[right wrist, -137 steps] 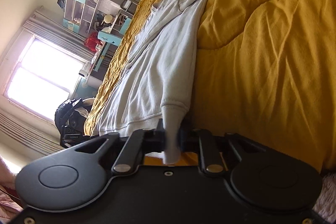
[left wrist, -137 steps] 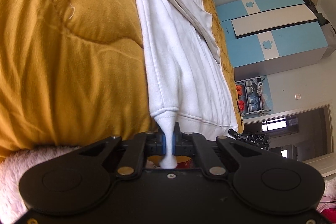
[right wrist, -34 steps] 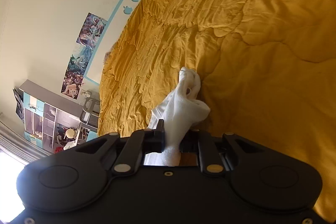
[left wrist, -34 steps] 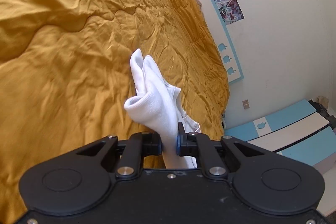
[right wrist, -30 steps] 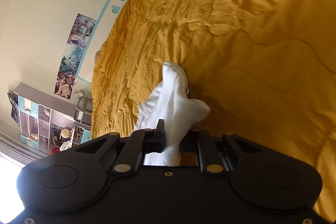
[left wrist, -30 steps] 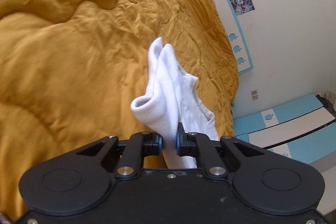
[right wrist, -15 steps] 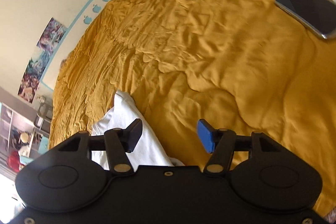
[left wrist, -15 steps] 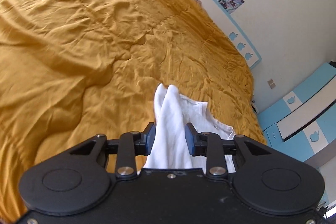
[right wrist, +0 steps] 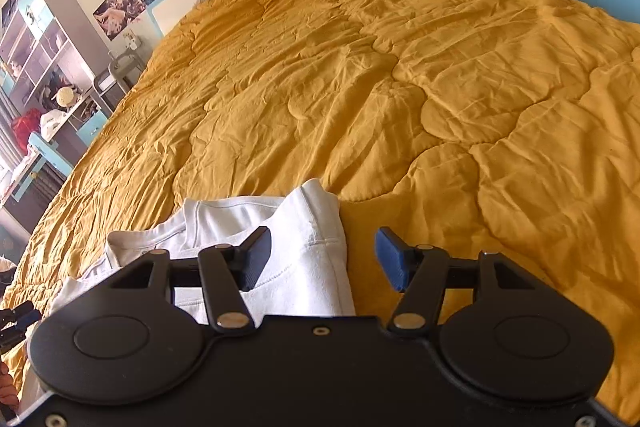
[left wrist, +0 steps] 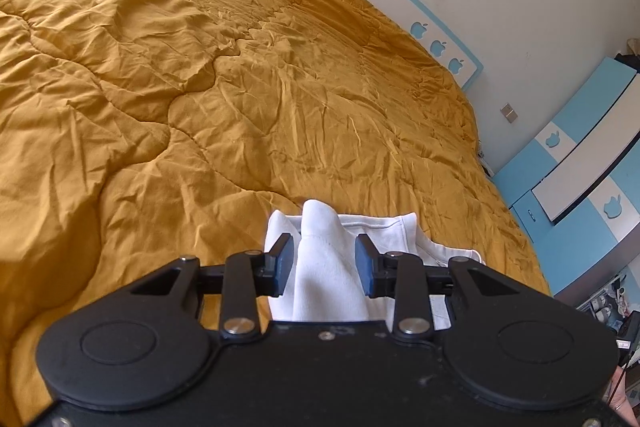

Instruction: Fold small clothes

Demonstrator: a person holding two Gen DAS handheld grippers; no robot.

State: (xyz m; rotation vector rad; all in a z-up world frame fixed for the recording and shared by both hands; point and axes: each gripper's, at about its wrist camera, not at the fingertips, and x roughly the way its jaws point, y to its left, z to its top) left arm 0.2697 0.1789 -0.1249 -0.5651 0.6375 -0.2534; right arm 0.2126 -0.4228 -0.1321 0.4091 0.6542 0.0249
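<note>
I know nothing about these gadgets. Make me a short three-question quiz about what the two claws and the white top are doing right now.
1. True or false: the left claw is clamped tight on the white garment.
2. Which covering does the garment lie on? A) yellow quilt B) blue rug C) grey towel
3. Fill in: in the right wrist view, the cloth fold sits nearer the right claw's ____ finger as pictured.

Key
1. False: its jaws have just been opening, and the fold stands loose between the pads.
2. A, the yellow quilt.
3. Left; the jaws have just opened wide.
</note>
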